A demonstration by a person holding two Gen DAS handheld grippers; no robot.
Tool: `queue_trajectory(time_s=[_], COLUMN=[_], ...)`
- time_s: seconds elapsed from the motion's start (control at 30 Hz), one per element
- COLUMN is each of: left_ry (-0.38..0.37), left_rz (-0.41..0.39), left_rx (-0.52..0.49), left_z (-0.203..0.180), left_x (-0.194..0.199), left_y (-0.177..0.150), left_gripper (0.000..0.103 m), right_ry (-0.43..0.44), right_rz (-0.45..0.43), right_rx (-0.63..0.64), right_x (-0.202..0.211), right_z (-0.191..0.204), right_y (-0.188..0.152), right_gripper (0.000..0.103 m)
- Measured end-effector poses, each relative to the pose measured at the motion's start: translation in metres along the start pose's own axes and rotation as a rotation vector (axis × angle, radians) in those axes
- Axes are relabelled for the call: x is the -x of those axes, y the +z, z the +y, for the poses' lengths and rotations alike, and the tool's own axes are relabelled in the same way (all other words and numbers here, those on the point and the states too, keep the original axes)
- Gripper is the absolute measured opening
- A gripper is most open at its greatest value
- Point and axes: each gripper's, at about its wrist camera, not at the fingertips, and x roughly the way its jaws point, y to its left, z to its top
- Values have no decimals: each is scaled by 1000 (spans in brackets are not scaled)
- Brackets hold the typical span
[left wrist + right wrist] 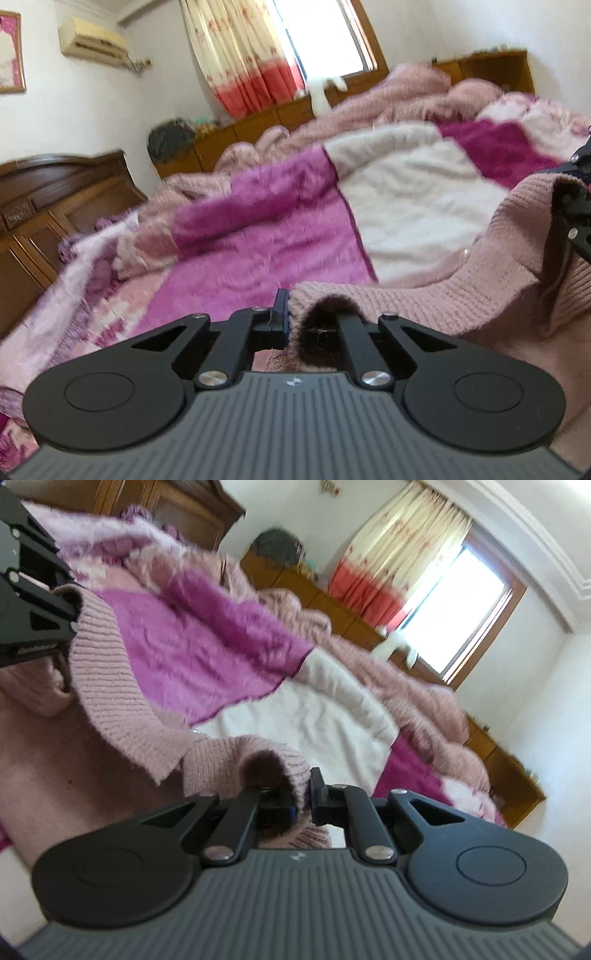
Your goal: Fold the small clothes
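Now pink sweater point(424, 302) stretched between both grippers, left point(286, 314) and right point(308, 794) jaws clamped on its ribbed edge

Sunlit window point(469, 605) (floral curtain point(236, 55))

The pink knitted sweater point(436, 295) is lifted above the bed, its ribbed edge stretched between two pinched corners, body hanging down.

Each wrist camera sat just behind its own fingers, low and close over the bed point(258, 236), facing toward the window point(465, 605) at 12–1 o'clock; both shared the pink sweater point(480, 280) and curtain point(236, 55).
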Motion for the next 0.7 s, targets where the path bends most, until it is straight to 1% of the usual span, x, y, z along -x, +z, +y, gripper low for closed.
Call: queue_trajectory(time_s=[0.17, 0.2, 0.23, 0.3, 0.37, 0.4, 0.43, 0.47, 0.5, 0.53, 0.57, 0.6, 0.63, 0.7], left_ry=[-17, -25, -31, -39, -39, -43, -49, -57, -65, -72, -79, -89, -99, -120], left_rz=[130, 156, 171, 178, 181, 184, 185, 184, 179, 174, 168, 161, 157, 147], left_rx=[40, 50, 56, 56, 60, 66, 70, 72, 73, 76, 81, 85, 87, 93], left_z=[-7, -8, -8, -10, -9, -6, -3, 0, 4, 8, 12, 17, 21, 29], left_x=[-58, -67, -74, -79, -78, -77, -75, -70, -64, -58, -48, -40, -31, -15], left_y=[-23, -28, -33, -39, -39, -38, -36, -35, -34, -32, -31, -30, -29, -28], left_gripper=[7, 7, 7, 7, 15, 17, 23, 30, 34, 44, 52, 54, 55, 56], right_ry=[39, 49, 60, 68, 82, 94, 107, 123, 139, 149, 151, 152, 157, 177], right_rz=[114, 141, 158, 155, 160, 167, 173, 173, 172, 169, 165, 161, 154, 147], right_rx=[-8, -17, -30, -74, -115, -131, -151, -178, -204, -236, -259, -277, -294, -316], right_x=[-46, -53, -58, -62, -62, -63, -61, -58, -55, -48, -45, -41, -34, -20], right_z=[19, 22, 25, 24, 20, 17, 13, 7, 2, -3, -9, -13, -17, -26], right_y=[-20, -26, -30, -35, -35, -35, -33, -32, -32, -31, -31, -32, -34, -38], right_gripper=[11, 13, 13, 13, 13, 13, 14, 17, 25, 35, 41, 52, 55, 55])
